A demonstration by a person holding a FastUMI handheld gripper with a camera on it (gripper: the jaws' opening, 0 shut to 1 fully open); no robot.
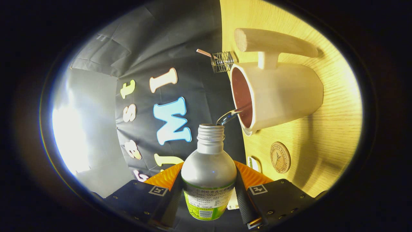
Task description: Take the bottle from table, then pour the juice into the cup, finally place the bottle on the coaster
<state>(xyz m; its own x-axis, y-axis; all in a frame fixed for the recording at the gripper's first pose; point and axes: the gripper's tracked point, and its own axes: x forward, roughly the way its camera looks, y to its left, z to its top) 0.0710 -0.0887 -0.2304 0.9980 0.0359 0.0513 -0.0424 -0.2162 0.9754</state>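
two fingers of the gripper [208, 190] are pressing on either side of the white plastic bottle with the green label [208, 174], holding it tipped toward the table. a thin stream of clear liquid [229, 116] is running from its uncapped threaded neck into the cream ceramic cup with a wooden handle [283, 93] just beyond the fingers, standing on the pale wooden table [334, 135]. a round cork coaster [280, 157] is lying near the cup's rim. a small wire spring object [222, 61] is sitting beside the cup.
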